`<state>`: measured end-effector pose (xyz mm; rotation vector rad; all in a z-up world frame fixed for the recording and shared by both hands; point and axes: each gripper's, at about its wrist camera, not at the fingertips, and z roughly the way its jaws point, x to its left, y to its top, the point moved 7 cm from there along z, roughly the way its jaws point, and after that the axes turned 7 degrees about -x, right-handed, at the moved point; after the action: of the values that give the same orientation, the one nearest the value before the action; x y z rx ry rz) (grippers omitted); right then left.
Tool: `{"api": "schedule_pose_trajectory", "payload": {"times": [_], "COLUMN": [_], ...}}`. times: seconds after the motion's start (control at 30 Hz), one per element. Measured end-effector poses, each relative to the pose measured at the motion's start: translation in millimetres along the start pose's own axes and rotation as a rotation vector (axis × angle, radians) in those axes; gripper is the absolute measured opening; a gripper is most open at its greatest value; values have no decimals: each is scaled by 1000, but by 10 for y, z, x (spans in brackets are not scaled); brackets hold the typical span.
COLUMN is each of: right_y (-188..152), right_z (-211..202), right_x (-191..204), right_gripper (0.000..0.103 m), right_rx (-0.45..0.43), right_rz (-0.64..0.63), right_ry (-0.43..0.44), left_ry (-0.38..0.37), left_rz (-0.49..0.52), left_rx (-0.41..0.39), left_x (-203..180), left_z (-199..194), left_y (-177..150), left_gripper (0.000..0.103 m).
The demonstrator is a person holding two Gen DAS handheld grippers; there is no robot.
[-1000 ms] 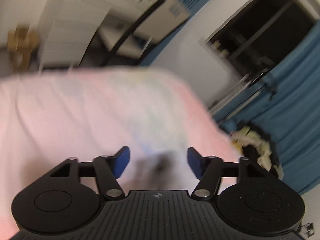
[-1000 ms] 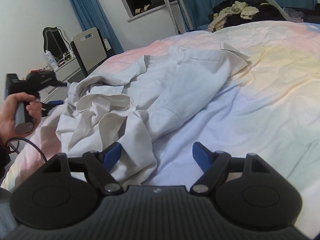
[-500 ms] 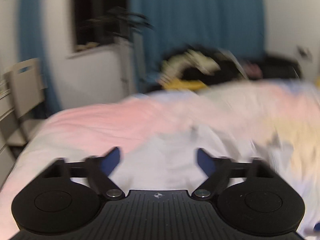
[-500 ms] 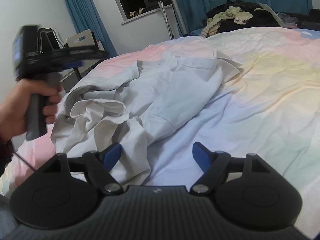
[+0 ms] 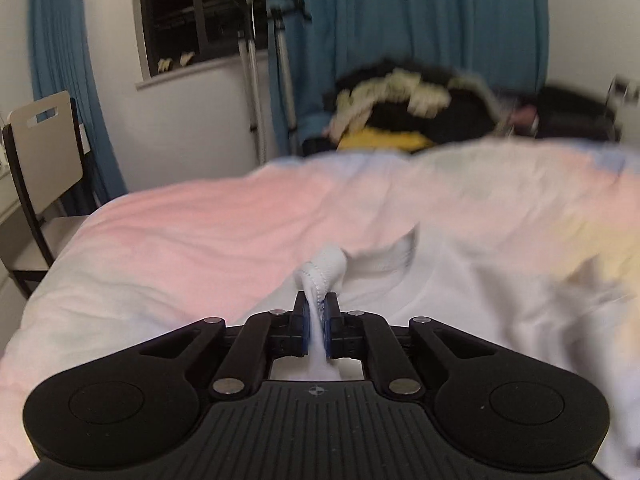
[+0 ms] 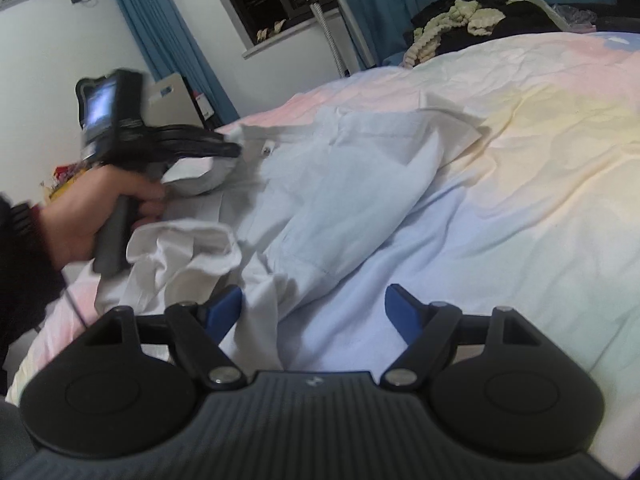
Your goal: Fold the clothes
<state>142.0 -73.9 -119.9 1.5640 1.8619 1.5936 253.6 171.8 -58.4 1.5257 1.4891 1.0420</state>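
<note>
Two hand-held grippers: we see both, w/ one white shirt between them.
Bed (image 6: 540, 168): pastel sheet, pink to yellow to blue, wrinkled; fills most of both views.
Shirt (image 6: 360, 184): white, crumpled, lying on the bed's left part in the right wrist view; one section spread fairly flat, rest bunched nr the person's hand.
Clothes pile (image 6: 472, 16): dark & cream items at the bed's far end, by the blue curtain (image 5: 400, 40).
Chair (image 5: 40, 148): beige back, black frame, left of the bed.
Left hand-held gripper (image 5: 316, 312): pads pinched on a stitched shirt edge, fabric running up btwn them; blurred bkgd.
Right hand-held gripper (image 6: 314, 308): blue pads wide apart, holding nothing; left pad just beside a shirt fold.
</note>
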Motion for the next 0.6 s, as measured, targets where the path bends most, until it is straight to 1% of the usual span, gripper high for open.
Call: {"api": "schedule_pose_trajectory", "payload": {"times": [0.17,0.27,0.3,0.43,0.53,0.6], "right_y": [227,338,367,415,371,302], "right_z": [-165,-303,-353,-541,-581,-531], "right_x": [-36,6,37,199,278,311], "right_gripper": [79,79,79,79,79,77], "right_rx": [-91,-139,-152,-190,-190,-164], "right_rz": [5,-40,-59,-140,-178,-217], "right_ry": [-15,-30,-31,-11,-9,-15], "left_ry": [-111,-175,-189,-235,-255,-252], "left_rz": [-80,-125,-139,-197,-236,-247], "left_rx": [-106,-166,-184,-240,-246,-239], "left_x": [-236,-380,-397,-416,-431,-450], "left_z": [-1097,-1763,-1922,-2407,-2531,-2532], "left_y": [11,6,-41,-312,-532,-622], "left_gripper": [8,8,8,8,8,8]}}
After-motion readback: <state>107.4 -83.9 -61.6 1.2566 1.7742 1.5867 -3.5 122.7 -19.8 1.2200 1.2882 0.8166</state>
